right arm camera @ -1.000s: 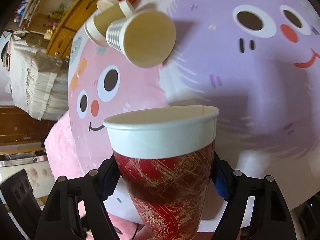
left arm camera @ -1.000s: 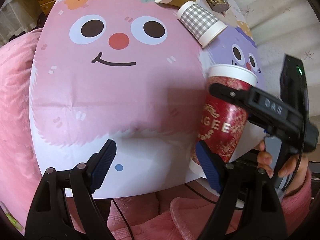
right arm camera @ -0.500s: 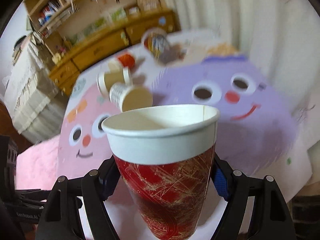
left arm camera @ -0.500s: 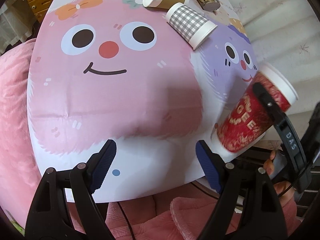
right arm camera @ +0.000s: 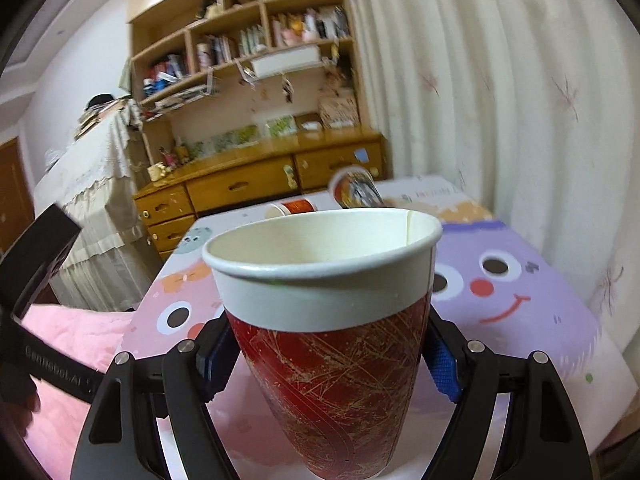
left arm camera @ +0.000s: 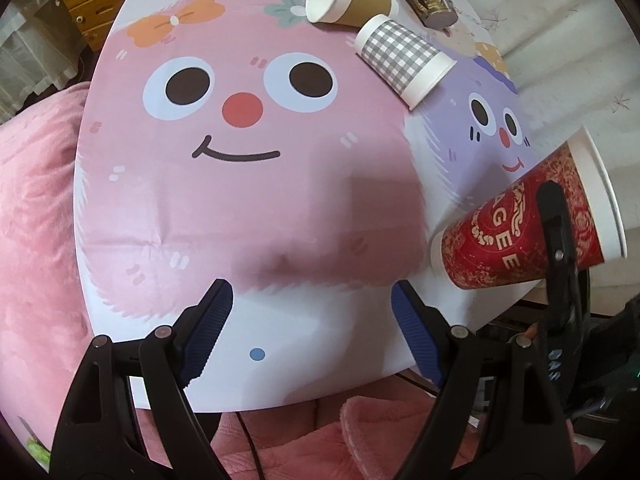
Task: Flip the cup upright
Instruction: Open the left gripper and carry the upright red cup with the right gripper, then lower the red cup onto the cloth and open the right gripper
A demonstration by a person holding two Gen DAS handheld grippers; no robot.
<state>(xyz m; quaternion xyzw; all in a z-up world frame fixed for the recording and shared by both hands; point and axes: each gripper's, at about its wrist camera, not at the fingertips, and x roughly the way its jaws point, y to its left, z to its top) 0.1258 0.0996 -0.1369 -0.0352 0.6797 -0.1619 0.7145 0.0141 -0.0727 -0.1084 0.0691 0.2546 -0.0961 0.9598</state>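
Above the near right corner of the cartoon-printed surface (left arm camera: 248, 216), our right tool (right arm camera: 328, 356) grips the red gold-patterned paper cup (right arm camera: 332, 344), seemingly off the surface, mouth up in its view. Our left tool (left arm camera: 308, 336) hangs released, holding nothing.

Red cup (right arm camera: 336, 380) with gold scratches and white band; grey-checked cup (left arm camera: 400, 56); pink-and-purple tablecloth (left arm camera: 240, 208)
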